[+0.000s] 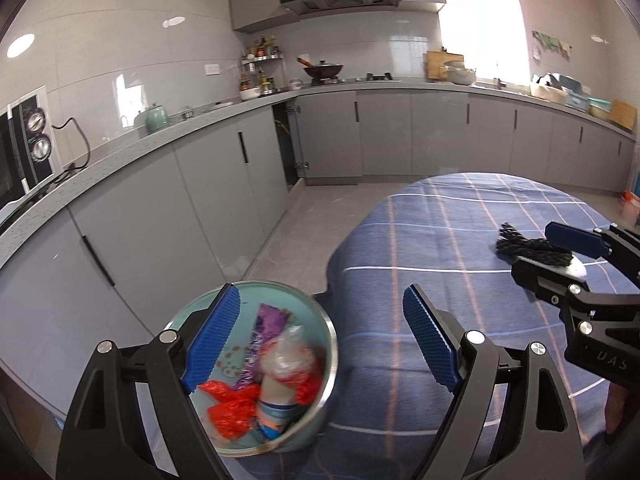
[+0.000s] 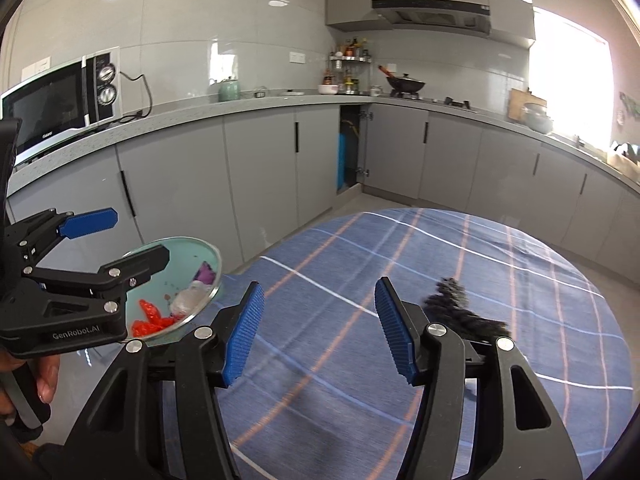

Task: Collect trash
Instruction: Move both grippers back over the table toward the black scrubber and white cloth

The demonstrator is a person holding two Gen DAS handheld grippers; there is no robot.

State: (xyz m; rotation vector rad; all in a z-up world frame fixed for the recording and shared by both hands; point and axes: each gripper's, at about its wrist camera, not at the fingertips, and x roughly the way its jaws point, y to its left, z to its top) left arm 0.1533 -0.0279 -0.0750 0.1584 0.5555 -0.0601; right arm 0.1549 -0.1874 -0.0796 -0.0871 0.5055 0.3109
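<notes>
Both ribbed blue jaws gape empty over checked cloth (image 2: pixel 400 300); crinkly wrappers fill the round steel-rimmed bin (image 1: pixel 330 336).

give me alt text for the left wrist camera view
An open left gripper hangs over a teal trash bin holding red and purple wrappers, beside a blue plaid table. At right, the right gripper reaches a black cord bundle on the cloth.

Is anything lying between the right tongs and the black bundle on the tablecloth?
Nothing visible. The right tongs are open over bare tablecloth, and the black bundle lies just beyond the right-hand finger, partly hidden behind it.
</notes>
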